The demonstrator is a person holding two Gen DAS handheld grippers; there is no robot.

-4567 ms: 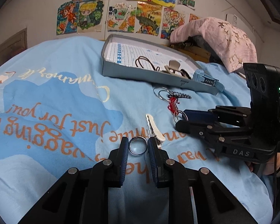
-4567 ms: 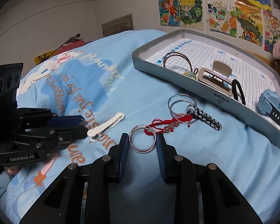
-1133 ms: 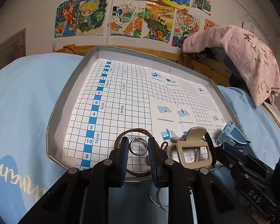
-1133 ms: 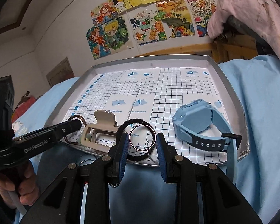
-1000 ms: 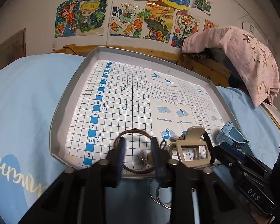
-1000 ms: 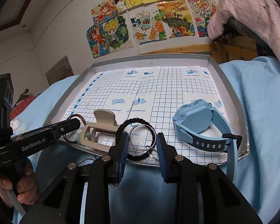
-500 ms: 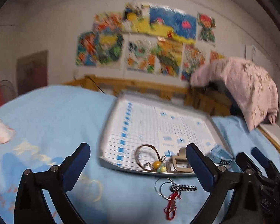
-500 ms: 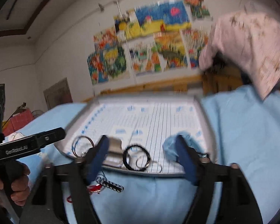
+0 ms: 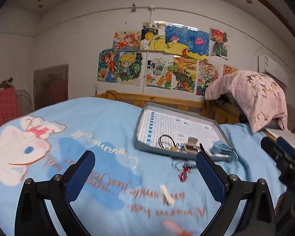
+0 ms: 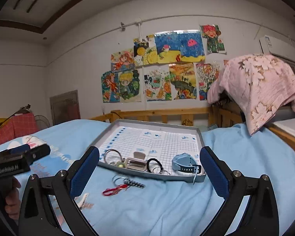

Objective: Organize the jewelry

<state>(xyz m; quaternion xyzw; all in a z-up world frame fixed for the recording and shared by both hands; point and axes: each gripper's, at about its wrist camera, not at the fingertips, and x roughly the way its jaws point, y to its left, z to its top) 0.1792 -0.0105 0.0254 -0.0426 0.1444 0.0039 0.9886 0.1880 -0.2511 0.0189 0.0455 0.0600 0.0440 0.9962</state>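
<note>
Both grippers empty and wide, keyring next

I see my left gripper (image 9: 145, 166) and right gripper (image 10: 149, 164) with jaws spread wide, the right having just opened further, nothing between them. The tray (image 10: 186, 177) lies far ahead and holds the blue watch (image 10: 183, 164), a clip and bands. On the blanket (image 10: 236, 167) just near of its front wall lies the keyring with red cord (image 10: 123, 185), long axis left to right. I judge the right gripper nearer. The white clip (image 9: 167, 195) lies nearer, to the left, not blocking.
</note>
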